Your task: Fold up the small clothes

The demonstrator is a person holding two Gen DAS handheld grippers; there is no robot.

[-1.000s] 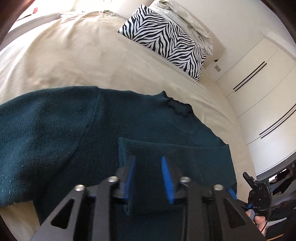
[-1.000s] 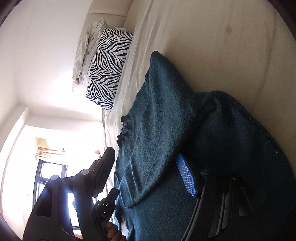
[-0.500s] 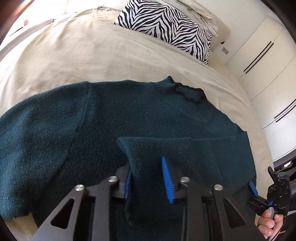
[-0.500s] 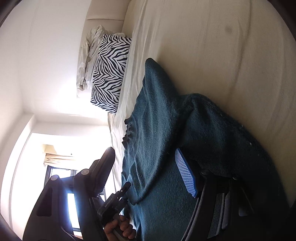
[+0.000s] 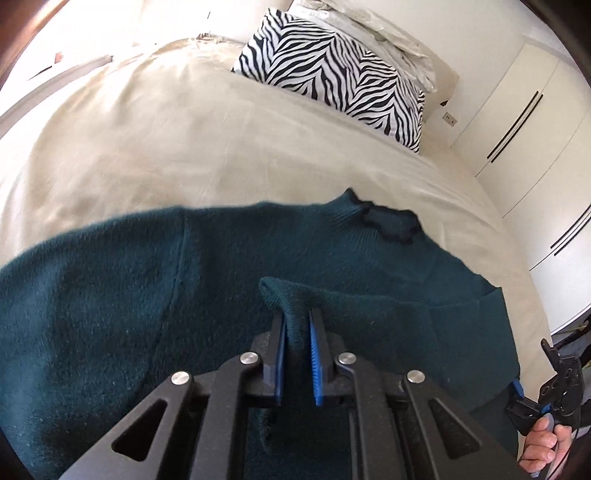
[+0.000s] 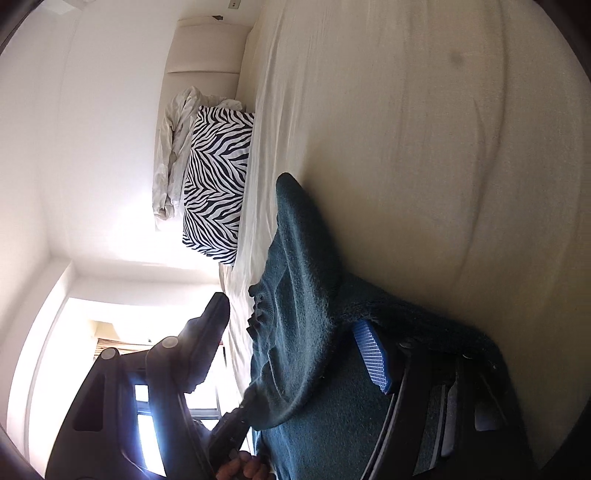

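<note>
A dark teal knit sweater (image 5: 110, 302) lies spread on a beige bed (image 5: 166, 147), collar (image 5: 388, 221) toward the pillow. One sleeve is folded across the body. My left gripper (image 5: 297, 328) is shut on the sleeve's cuff (image 5: 284, 299), pinching a ridge of fabric. In the right wrist view the sweater (image 6: 303, 295) fills the lower middle. My right gripper (image 6: 295, 350) stands wide open, one blue pad (image 6: 371, 354) resting on the sweater's edge, the other finger (image 6: 207, 332) off the fabric. The right gripper also shows in the left wrist view (image 5: 532, 402) at the sweater's right side.
A zebra-print pillow (image 5: 332, 77) and a crumpled white cover (image 5: 388, 33) lie at the bed's head. White wardrobe doors (image 5: 535, 129) stand to the right of the bed. A window (image 6: 159, 406) is behind the right gripper.
My left gripper closed from open onto the sleeve cuff, bunching it into a ridge. Both views drew back a little, showing more bed. The right gripper stayed open.
</note>
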